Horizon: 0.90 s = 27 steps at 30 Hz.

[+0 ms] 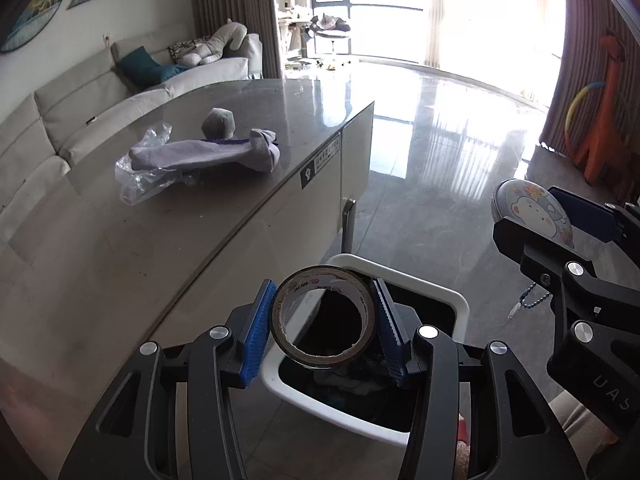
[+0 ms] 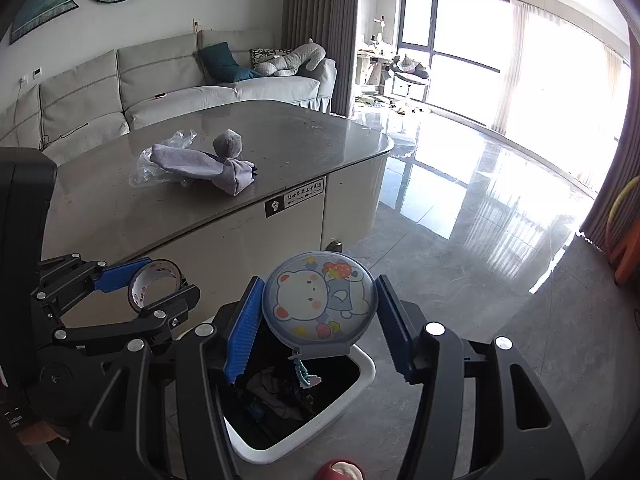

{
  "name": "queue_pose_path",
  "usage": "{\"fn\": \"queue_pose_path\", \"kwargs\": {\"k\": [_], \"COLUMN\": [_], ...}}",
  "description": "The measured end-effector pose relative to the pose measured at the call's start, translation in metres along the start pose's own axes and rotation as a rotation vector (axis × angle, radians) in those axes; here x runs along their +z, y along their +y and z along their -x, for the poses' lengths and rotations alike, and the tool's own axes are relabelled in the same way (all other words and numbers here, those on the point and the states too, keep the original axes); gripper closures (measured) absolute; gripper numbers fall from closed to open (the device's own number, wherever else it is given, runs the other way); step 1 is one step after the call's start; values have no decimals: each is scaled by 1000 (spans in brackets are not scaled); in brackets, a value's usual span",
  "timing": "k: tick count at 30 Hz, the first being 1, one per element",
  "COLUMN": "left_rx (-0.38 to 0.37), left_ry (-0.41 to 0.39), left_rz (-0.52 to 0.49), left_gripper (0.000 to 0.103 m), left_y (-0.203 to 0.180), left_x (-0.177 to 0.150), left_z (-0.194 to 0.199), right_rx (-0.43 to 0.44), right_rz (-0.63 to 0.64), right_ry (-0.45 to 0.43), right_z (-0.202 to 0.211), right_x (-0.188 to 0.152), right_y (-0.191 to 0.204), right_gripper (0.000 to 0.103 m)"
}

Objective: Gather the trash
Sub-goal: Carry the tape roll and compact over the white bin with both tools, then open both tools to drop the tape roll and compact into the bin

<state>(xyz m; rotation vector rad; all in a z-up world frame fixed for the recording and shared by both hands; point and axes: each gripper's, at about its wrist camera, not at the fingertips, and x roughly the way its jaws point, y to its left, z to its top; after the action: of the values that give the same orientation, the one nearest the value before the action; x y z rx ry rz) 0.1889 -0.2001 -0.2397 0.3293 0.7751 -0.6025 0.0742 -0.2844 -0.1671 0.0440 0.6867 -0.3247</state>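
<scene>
My left gripper (image 1: pixel 324 316) is shut on a brown tape roll (image 1: pixel 325 354), held above the white-rimmed trash bin (image 1: pixel 460 304) on the floor. Its black liner holds crumpled scraps. In the right wrist view the left gripper (image 2: pixel 158 282) and tape roll (image 2: pixel 154 282) hang at the left, over the table's edge. My right gripper (image 2: pixel 320 300) is shut on a round blue case with a cartoon bear (image 2: pixel 320 300), above the bin (image 2: pixel 366 372); a small charm dangles from the case. In the left wrist view the right gripper (image 1: pixel 536 216) grips that bear case (image 1: pixel 532 214) at the right.
The grey table (image 1: pixel 120 260) beside the bin carries a lilac cloth (image 1: pixel 208 154), crinkled clear plastic (image 1: pixel 140 184) and a small grey ball (image 1: pixel 218 122). A pale sofa (image 2: pixel 160 84) stands behind it. Glossy floor (image 2: pixel 480 260) runs right toward bright windows. An orange toy (image 1: pixel 604 120) stands by the curtain.
</scene>
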Motion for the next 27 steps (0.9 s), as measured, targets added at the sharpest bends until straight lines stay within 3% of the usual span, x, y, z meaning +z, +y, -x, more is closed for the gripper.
{"fn": "queue_pose_path", "kwargs": {"k": [9,11,12,13,14,17,27], "left_rx": [-30,-67,-82,-74,-58,-2,19], "left_ry": [80,122,155,179,180,159,158], "left_rz": [-49,-55,-58,-57,-61,-97,-90], "left_gripper": [55,51,44,11,5,5,5], "left_y": [-25,-28,-28,-28,-29,-32,-21], "left_x": [-4,-4,-3,-3,-4,-6,-6], "left_z": [-39,-49,-57,-62,-64,-66,-61], "right_rx": [-27,-33,-35,-38,-39,-41,-28], "right_rz": [-39,-43,-42,-43,-44,-48,-44], "right_ry": [28,33,38,40,43,52,53], "right_z": [-12,-14,-15,-17,-18,-22,-24], "right_x": [-5,-7,-7,-7,-7,-8,-8], "right_y": [-26,-29,-29,-29,-30,-30,-27], "right_gripper": [46,46,46,46,46,46,46]}}
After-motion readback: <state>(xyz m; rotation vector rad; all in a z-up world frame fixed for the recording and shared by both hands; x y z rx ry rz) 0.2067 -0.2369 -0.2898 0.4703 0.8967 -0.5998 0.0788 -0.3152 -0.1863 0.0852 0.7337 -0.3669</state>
